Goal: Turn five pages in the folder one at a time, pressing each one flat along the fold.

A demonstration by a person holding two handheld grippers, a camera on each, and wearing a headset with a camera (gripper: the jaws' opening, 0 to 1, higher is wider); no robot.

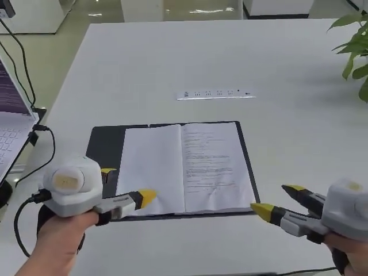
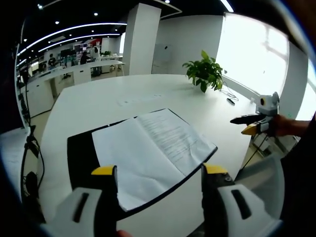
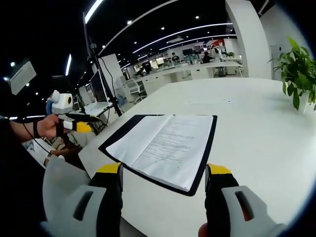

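A black folder (image 1: 106, 146) lies open on the white table, with a blank left page (image 1: 152, 167) and a printed right page (image 1: 213, 167) lying flat. My left gripper (image 1: 126, 184) hovers open over the folder's near left corner, nothing between its yellow-tipped fingers. My right gripper (image 1: 278, 199) stands open just off the folder's near right corner, also holding nothing. In the left gripper view the folder (image 2: 148, 148) lies just ahead of the open gripper (image 2: 159, 170). In the right gripper view the folder (image 3: 163, 143) lies ahead of the open gripper (image 3: 164, 169).
A flush socket strip (image 1: 215, 94) sits in the table behind the folder. A potted plant (image 1: 353, 46) stands at the far right. A laptop (image 1: 11, 126) and black cables (image 1: 40, 144) are off the table's left edge.
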